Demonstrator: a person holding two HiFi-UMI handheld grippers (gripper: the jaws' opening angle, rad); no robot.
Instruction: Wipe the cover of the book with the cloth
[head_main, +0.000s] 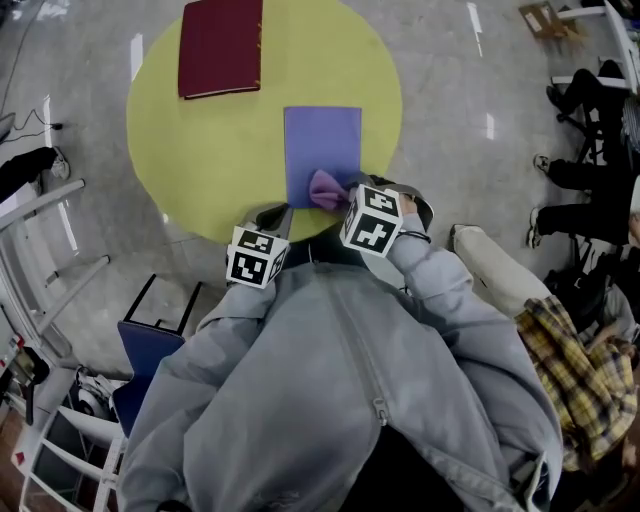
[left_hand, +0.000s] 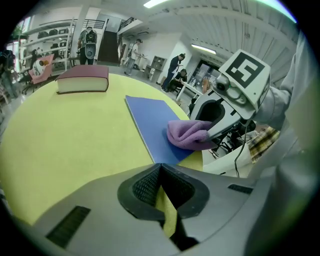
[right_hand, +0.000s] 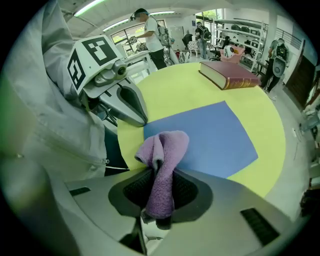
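- The right gripper is clamping a crumpled purple terry cloth between its jaws, with the free end of the cloth bunching out in front of them.
- In the head view, the cloth is pressing on the near edge of the thin blue rectangular book, towards its right corner.
- The blue book is lying flat on the round yellow table, close to the person's side of it.
- The left gripper is holding its jaws together with nothing between them; only a sliver of yellow tabletop is showing there.
- The left gripper is hovering at the table's near edge, just beside the blue book's near left corner and apart from the cloth.
- A thick maroon hardcover book is lying closed at the far side of the table, well apart from the blue one.
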